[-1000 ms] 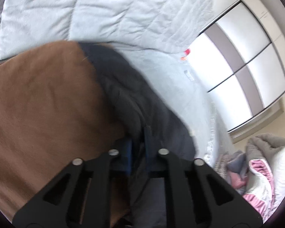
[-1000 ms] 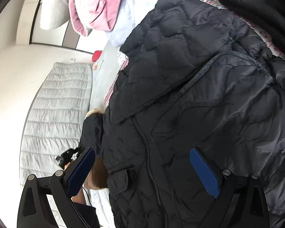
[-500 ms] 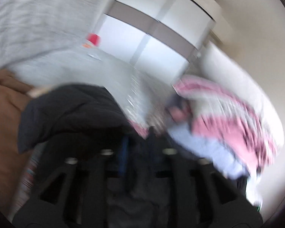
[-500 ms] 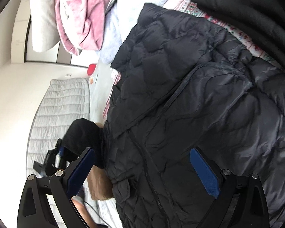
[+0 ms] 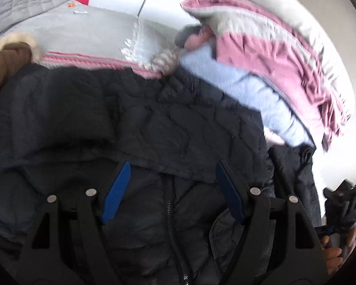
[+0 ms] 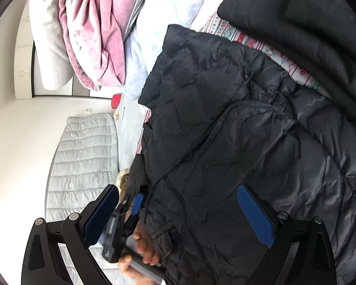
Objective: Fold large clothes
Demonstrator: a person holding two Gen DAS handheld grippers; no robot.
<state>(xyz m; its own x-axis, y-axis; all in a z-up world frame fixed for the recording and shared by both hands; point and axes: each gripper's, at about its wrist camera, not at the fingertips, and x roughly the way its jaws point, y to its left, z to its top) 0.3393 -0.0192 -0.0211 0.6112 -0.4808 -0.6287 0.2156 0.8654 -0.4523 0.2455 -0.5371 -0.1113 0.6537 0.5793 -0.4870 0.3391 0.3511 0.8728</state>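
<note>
A black quilted jacket (image 5: 168,123) lies spread on the bed, zipper up, with a sleeve (image 5: 66,128) laid across its front. My left gripper (image 5: 173,182) hovers just over the zipper. Its jaws are opening, its blue pads (image 5: 117,190) are wide apart, and nothing is pinched between them. In the right wrist view the same jacket (image 6: 237,142) fills the middle. My right gripper (image 6: 178,216) stands open above its lower front, holding nothing. There the left gripper (image 6: 134,204) shows at the jacket's left edge, held by a hand (image 6: 142,244).
A pink and white blanket (image 5: 273,54) and a pale blue fleece (image 5: 244,90) are piled beyond the jacket. A brown fur-trimmed coat (image 5: 9,57) lies to the left. A patterned cloth (image 6: 268,47) and another black garment (image 6: 308,23) lie at the far side. A grey quilted headboard (image 6: 83,156) is behind.
My left gripper swung from over the brown coat across to the jacket's front, carrying the dark sleeve, then let go of it and opened. The right gripper drifted slightly, staying open.
</note>
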